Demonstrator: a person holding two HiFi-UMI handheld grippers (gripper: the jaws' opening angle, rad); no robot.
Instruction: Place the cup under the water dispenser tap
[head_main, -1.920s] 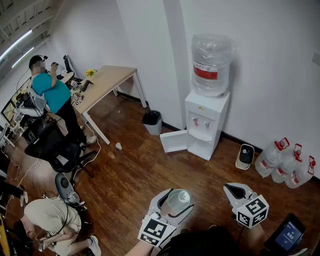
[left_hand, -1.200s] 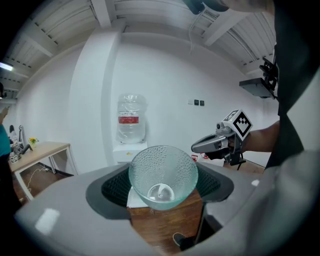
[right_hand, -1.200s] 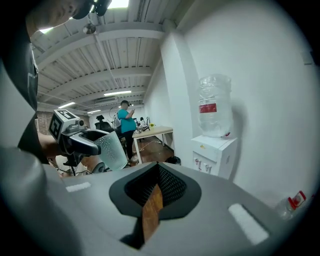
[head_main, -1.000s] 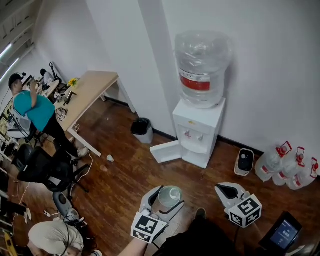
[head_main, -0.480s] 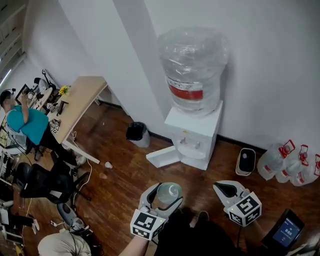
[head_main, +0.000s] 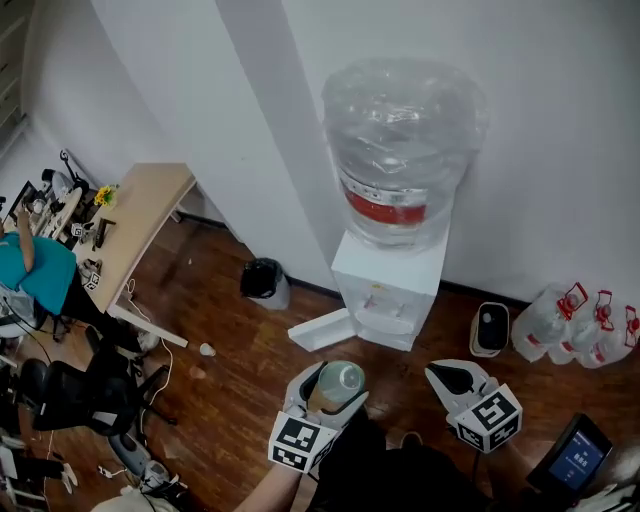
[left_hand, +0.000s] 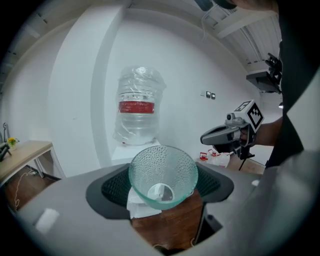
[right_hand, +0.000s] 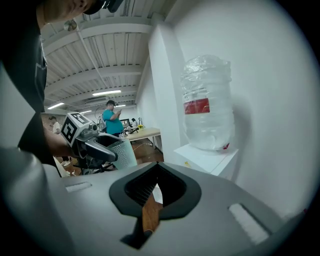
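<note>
Cup (head_main: 340, 378), clear pebbled glass, sits upright between the jaws of the left tongs (left_hand: 162, 187), which grip it on both sides above the dark wood floor (head_main: 230, 370). It is apart from the white water dispenser (head_main: 388, 290) at twelve o'clock, not under a tap. The right tongs (head_main: 452, 378), at three o'clock from the cup, are closed and empty.

The dispenser stands against a white wall (head_main: 560, 150) with a large clear bottle (head_main: 400, 150) on top; its lower door (head_main: 322, 330) hangs open toward the cup's eleven o'clock. A black bin (head_main: 264, 282) stands at ten o'clock, and a wooden counter (head_main: 135, 225) lies farther out the same way. Spare bottles (head_main: 580, 330) cluster by the wall at two o'clock. Bare floor lies between the cup and the dispenser front.
</note>
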